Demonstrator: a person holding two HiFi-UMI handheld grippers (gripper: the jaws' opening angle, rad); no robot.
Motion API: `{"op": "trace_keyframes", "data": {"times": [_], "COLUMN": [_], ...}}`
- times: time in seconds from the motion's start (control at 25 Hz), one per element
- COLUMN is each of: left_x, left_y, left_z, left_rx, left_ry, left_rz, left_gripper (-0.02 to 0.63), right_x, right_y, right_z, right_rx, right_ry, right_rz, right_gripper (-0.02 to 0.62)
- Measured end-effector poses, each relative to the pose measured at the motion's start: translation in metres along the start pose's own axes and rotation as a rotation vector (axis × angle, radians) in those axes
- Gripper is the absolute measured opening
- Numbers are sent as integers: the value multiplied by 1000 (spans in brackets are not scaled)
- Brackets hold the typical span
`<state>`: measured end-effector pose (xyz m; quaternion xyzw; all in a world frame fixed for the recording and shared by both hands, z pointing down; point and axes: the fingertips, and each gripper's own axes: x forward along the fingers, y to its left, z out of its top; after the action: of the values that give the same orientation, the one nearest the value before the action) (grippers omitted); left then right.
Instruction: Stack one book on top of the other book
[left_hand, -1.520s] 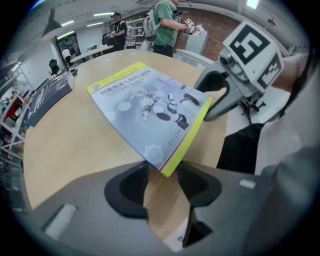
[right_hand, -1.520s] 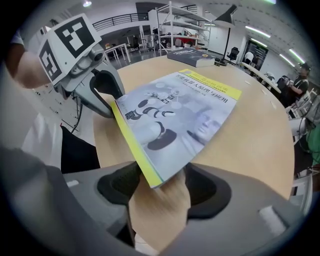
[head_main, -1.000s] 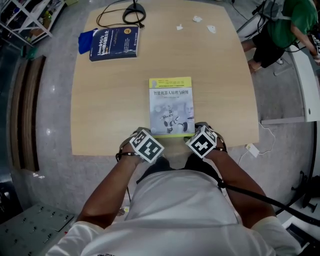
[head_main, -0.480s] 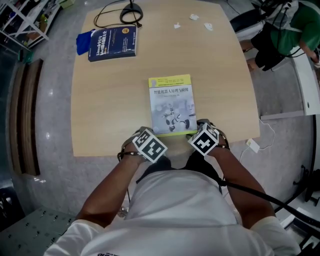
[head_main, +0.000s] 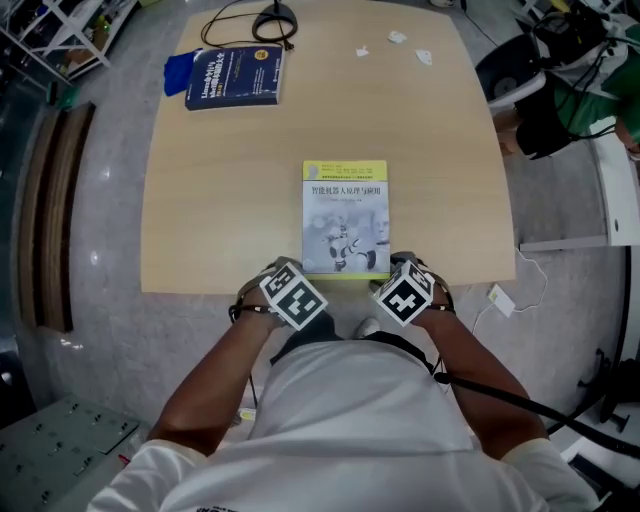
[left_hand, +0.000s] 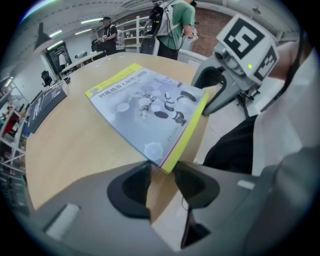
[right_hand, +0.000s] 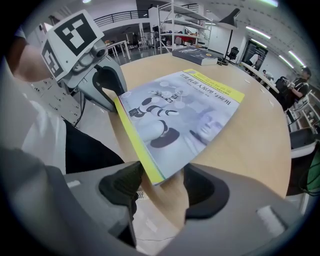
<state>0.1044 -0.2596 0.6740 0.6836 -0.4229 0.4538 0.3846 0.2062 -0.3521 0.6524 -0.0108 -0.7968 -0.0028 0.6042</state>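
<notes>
Pinching the yellow-edged book (head_main: 345, 215) at its 7 o'clock corner with the left gripper (left_hand: 161, 172), fingers just closed in. Straddling its 5 o'clock corner with the right gripper (right_hand: 165, 182), fingers closing, not yet pressing. Lying at the bench's (head_main: 220, 200) 6 o'clock edge, well apart from the blue book (head_main: 235, 77) at 11 o'clock.

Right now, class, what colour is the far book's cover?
The far book is dark blue; the head view shows it best.
</notes>
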Motion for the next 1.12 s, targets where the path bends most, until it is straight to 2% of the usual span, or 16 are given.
{"op": "trace_keyframes", "data": {"times": [0.4, 0.68, 0.8, 0.84, 0.88, 0.96, 1.0, 1.04, 1.12], "left_x": [0, -1, -4, -8, -15, -29, -33, -37, -47], "left_y": [-44, -59, -63, -64, -65, -67, -70, -72, -64], "left_z": [-26, -43, -46, -47, -50, -57, -62, -66, -64], "left_rx": [-59, -57, -76, -95, -119, -188, -242, -320, -556], "left_ry": [8, 23, 10, 0, -14, -59, -97, -152, -318], "left_rz": [5, 20, -17, -45, -72, -136, -186, -243, -345], "left_gripper": [161, 158, 153, 123, 126, 175, 176, 176, 179], "right_x": [-6, -10, -9, -11, -15, -25, -31, -34, -38], "right_y": [30, 53, 54, 54, 53, 47, 43, 37, 25], "right_z": [-24, -33, -37, -39, -42, -52, -56, -59, -58], "right_rx": [-51, -69, -31, 11, 71, 238, 345, 468, 719], "right_ry": [-16, -38, -54, -70, -91, -154, -196, -245, -360], "right_rz": [35, 61, 97, 128, 167, 265, 320, 378, 499], "right_gripper": [253, 253, 253, 258, 268, 279, 279, 279, 279]}}
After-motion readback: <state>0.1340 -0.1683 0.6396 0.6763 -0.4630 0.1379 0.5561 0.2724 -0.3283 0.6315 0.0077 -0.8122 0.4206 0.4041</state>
